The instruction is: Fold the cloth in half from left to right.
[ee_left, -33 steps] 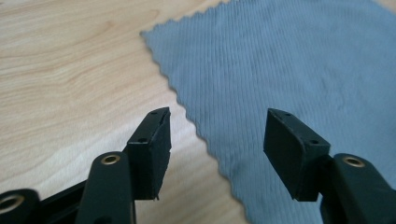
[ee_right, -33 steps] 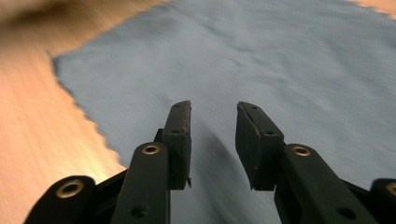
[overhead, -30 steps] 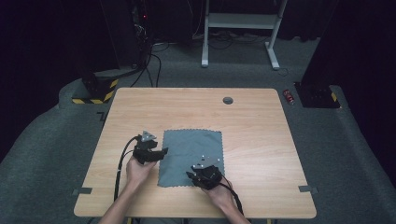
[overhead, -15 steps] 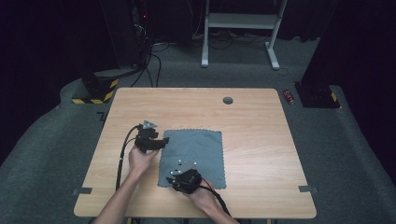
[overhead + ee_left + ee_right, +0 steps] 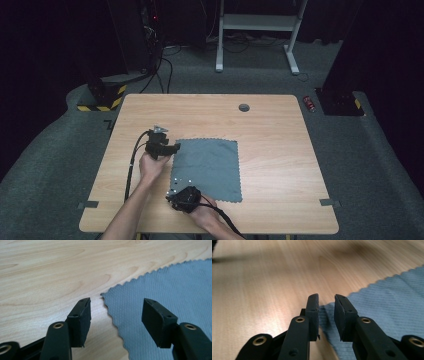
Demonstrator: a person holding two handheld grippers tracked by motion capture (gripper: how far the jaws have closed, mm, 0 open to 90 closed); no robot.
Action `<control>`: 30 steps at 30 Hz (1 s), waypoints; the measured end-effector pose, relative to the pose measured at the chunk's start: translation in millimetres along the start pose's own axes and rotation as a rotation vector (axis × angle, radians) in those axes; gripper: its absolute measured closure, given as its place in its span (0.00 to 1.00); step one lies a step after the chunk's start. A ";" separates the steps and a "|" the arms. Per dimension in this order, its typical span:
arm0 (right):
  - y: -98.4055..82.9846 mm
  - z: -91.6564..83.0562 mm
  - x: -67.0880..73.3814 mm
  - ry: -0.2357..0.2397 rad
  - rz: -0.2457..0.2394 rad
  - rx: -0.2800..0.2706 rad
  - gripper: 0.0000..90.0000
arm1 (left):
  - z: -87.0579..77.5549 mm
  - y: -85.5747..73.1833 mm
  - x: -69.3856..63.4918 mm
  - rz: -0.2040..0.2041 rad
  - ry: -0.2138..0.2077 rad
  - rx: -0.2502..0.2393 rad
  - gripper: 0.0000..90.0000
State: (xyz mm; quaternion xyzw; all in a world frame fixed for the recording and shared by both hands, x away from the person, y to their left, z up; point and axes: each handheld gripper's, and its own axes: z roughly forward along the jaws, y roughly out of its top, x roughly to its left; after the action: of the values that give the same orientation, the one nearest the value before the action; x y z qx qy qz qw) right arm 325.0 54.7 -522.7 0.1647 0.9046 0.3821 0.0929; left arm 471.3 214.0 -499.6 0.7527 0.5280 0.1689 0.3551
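Observation:
A grey-blue cloth (image 5: 207, 165) lies flat on the wooden table (image 5: 270, 125). My left gripper (image 5: 175, 148) hovers at the cloth's far left corner with its jaws wide apart. In the left gripper view that corner of the cloth (image 5: 170, 290) lies on the wood between the left gripper's (image 5: 116, 312) jaws, untouched. My right gripper (image 5: 172, 198) is low at the cloth's near left corner. Its jaws have just been closing and stand a narrow gap apart. In the right gripper view the cloth's (image 5: 387, 307) corner lies in that gap of the right gripper (image 5: 326, 312), not pinched.
A small black round grommet (image 5: 244, 107) sits in the table's far side. Grey tape tabs (image 5: 327, 202) mark the near edges. A red can (image 5: 310, 103) lies on the carpet beyond the right corner. A white stand's legs (image 5: 257, 45) rise behind the table.
My right gripper has slid left along the cloth's near edge to its near left corner, and its jaws narrowed. My left gripper shifted slightly away toward the far left corner.

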 end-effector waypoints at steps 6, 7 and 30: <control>0.2 0.1 4.4 0.004 -0.017 -0.001 0.79 | 16.5 -3.7 10.5 -0.051 0.050 0.023 0.50; 0.2 0.1 4.4 0.004 -0.017 -0.001 0.79 | 16.5 -3.7 10.5 -0.051 0.050 0.023 0.51; 1.3 -1.8 10.9 -0.045 -0.049 0.010 1.00 | 28.2 14.8 -11.5 0.090 0.024 0.060 1.00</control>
State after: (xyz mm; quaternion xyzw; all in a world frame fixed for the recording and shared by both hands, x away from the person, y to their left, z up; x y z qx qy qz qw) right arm 314.6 58.3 -520.9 0.1516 0.9080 0.3712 0.1217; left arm 494.6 190.7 -507.1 0.7841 0.5027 0.1779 0.3177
